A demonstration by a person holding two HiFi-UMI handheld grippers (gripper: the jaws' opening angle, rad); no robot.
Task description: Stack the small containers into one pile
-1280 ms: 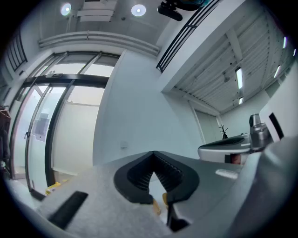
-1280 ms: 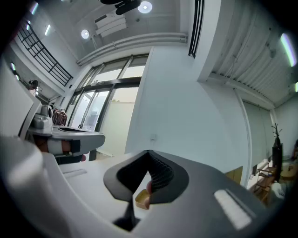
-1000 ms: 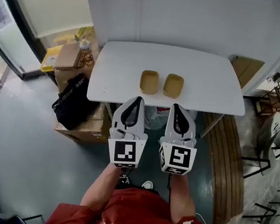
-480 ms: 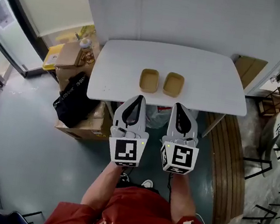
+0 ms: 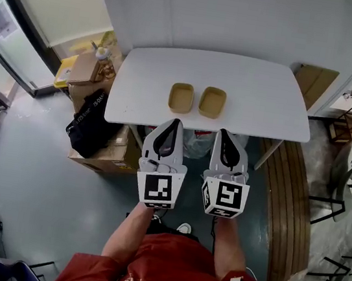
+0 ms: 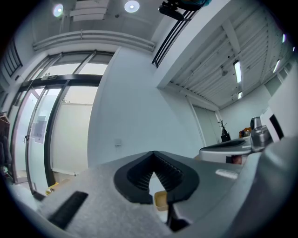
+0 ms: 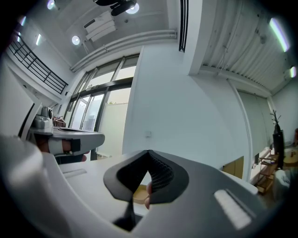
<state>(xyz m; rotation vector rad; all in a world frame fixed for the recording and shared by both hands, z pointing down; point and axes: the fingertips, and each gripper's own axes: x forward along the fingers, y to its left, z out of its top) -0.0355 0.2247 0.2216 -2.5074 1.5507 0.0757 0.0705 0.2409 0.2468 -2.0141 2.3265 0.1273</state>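
Two tan containers sit near the middle of the white counter (image 5: 146, 76), a bit toward its front edge: the left container (image 5: 181, 98) and the right container (image 5: 212, 102), side by side with a small gap between them. The left gripper (image 5: 173, 124) and right gripper (image 5: 221, 133) hang just off the counter's front edge, both closed and empty.
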